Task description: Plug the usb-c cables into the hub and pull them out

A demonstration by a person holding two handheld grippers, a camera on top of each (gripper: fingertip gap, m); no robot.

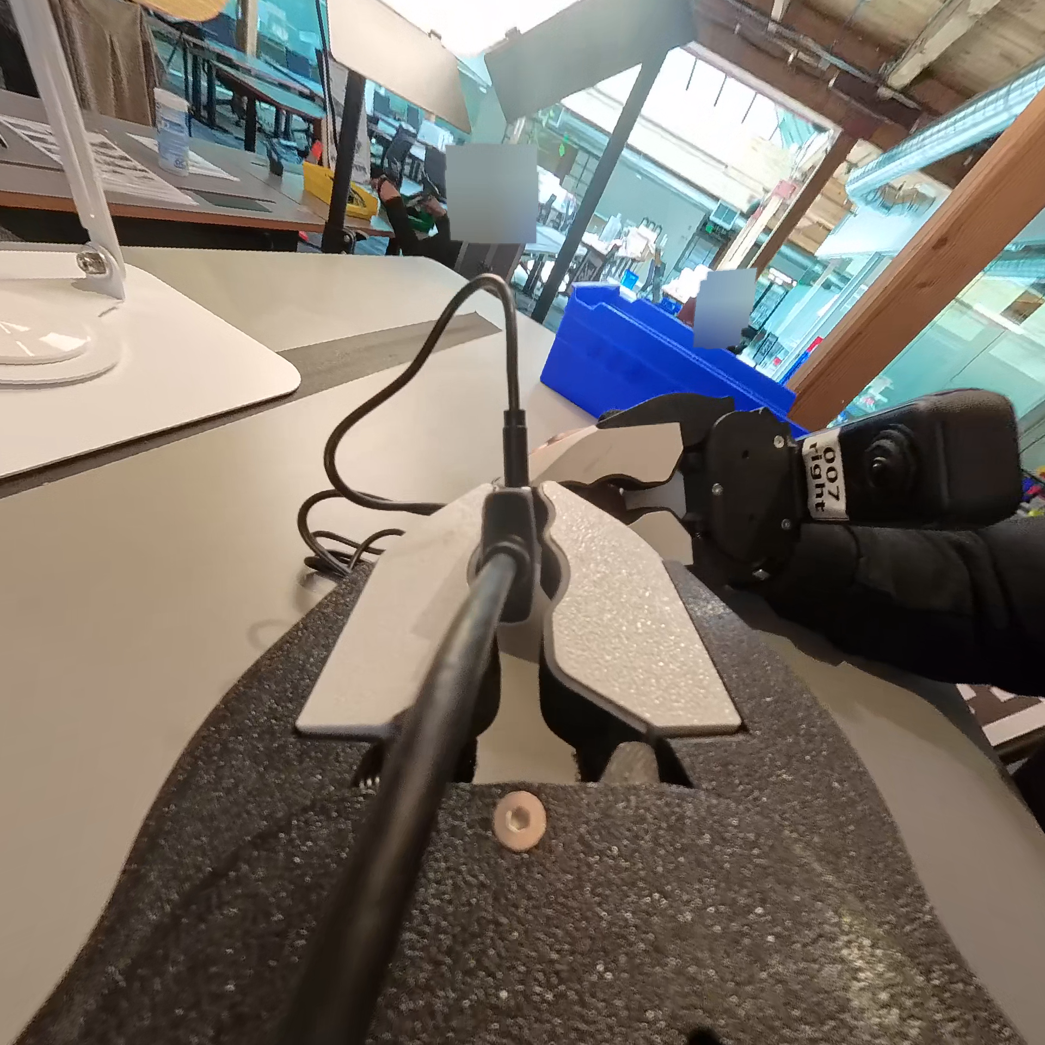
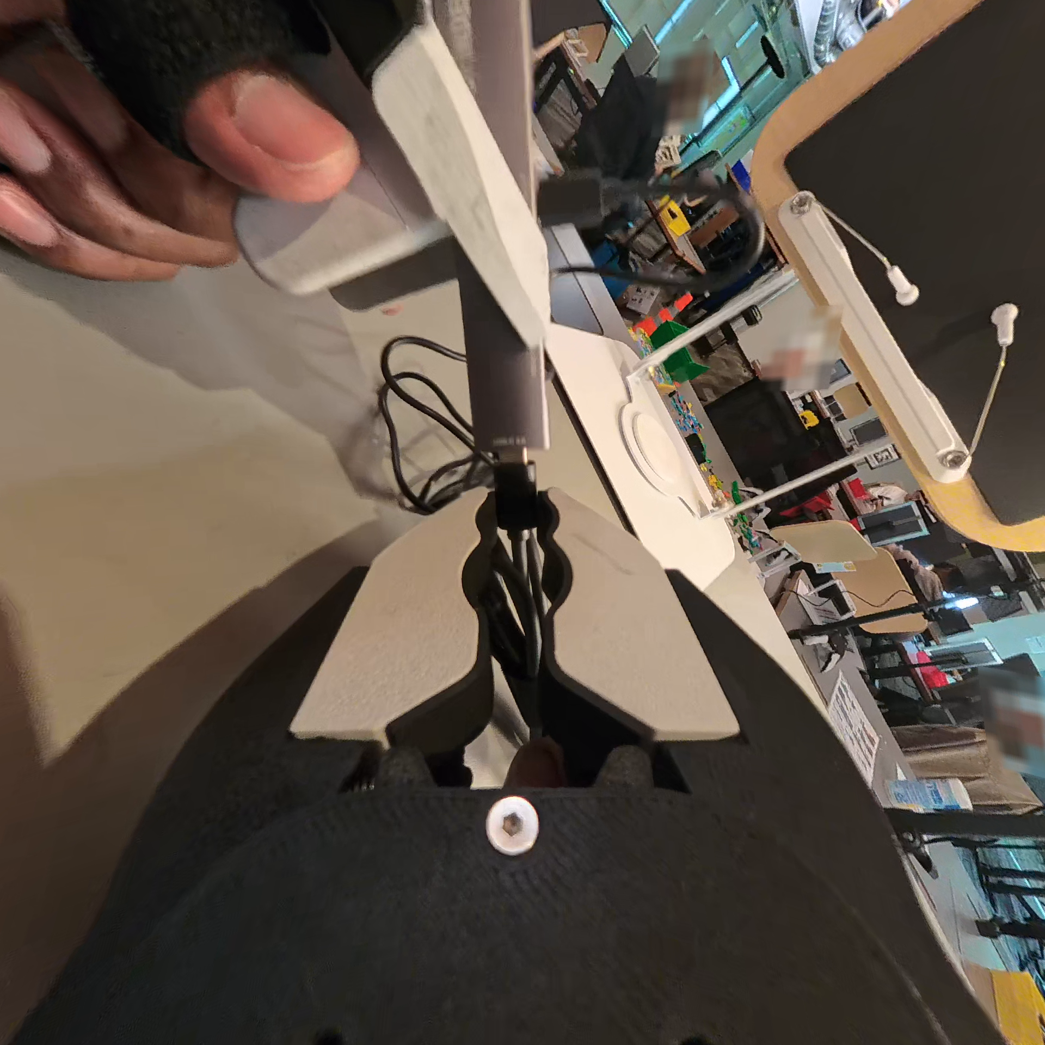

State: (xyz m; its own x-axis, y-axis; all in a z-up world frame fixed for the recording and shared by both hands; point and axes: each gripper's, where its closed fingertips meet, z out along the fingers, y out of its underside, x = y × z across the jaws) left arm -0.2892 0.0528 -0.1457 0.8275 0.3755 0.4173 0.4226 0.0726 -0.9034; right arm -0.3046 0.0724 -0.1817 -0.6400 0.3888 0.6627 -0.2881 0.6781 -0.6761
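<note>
Our right gripper (image 2: 512,509) is clenched on a black usb-c plug (image 2: 513,486), cable trailing back btwn the fingers. Straight ahead, in line w/ the fingers, sits the grey hub (image 2: 506,390); its long axis runs on from the plug's, port end facing us. The plug's metal tip meets the port, seated depth unclear. The left gripper (image 1: 509,509) is clamped on something dark w/ a black cable (image 1: 407,384) rising from it, prob the hub's far end. So we judge any push or pull goes along that shared axis, right side nearer
</note>
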